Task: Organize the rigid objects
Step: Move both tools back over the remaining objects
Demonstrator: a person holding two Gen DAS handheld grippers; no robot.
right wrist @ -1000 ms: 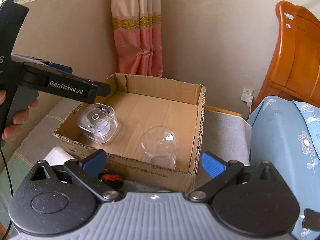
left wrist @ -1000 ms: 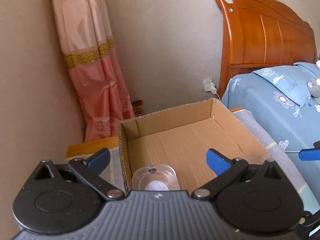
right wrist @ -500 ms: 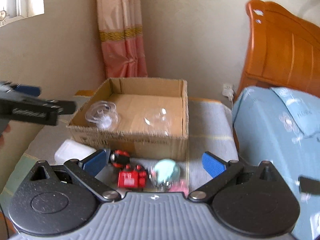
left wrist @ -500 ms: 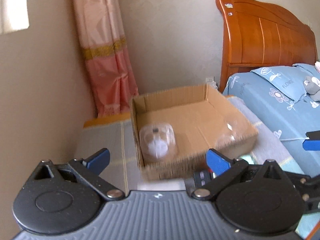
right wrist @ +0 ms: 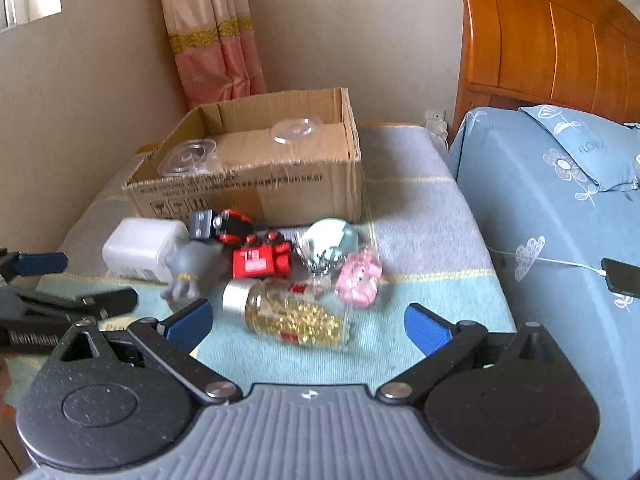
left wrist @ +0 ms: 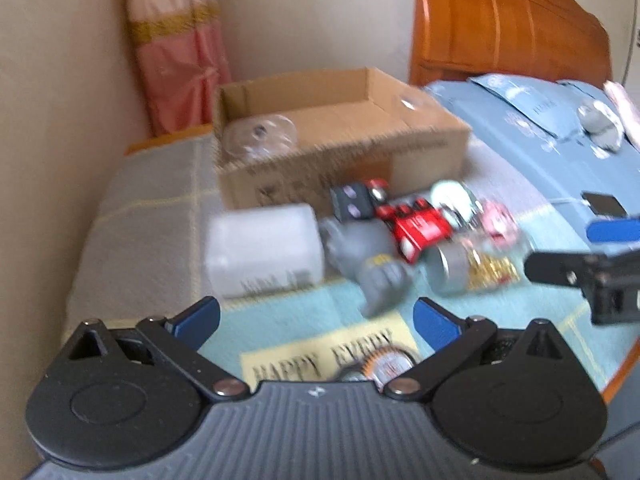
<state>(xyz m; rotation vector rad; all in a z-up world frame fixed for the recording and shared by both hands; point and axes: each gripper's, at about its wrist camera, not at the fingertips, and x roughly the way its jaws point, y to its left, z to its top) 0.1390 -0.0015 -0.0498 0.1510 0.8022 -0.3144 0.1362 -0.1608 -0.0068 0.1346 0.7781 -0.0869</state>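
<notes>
Both hand-held grippers hover above a blanket-covered surface [right wrist: 420, 208]. The left gripper [left wrist: 316, 318] has its blue-tipped jaws spread wide with nothing between them; the right gripper [right wrist: 308, 322] is likewise spread and empty.

Far from both stands an open cardboard box [right wrist: 256, 184], with shipping symbols and a line of unreadable print on its near wall. Inside it sit two clear plastic containers [right wrist: 188, 158], one at the left near corner, the other [right wrist: 294, 130] toward the far right.

Just in front of the box lies a cluster of loose things. At the left a white plastic jar [right wrist: 140, 250] lies on its side, with a grey toy figure [right wrist: 192, 270] touching it. A black-and-red toy [right wrist: 220, 224] lies nearest the box. A red toy vehicle [right wrist: 262, 258] bears white characters, too blurred to read surely. To its right are a pale-green globe ornament [right wrist: 330, 242] and a pink toy [right wrist: 360, 274]. Nearest the right gripper lies a clear jar of gold pieces [right wrist: 292, 314] with a silver cap, on its side.

The blanket reads "HAPPY EVERY" [left wrist: 324, 356] beneath the left gripper. To the right are a blue floral bedspread [right wrist: 560, 208], a wooden headboard [right wrist: 552, 40] and a phone on a charging cable [right wrist: 622, 278]; a pink curtain [right wrist: 216, 32] hangs behind the box.
</notes>
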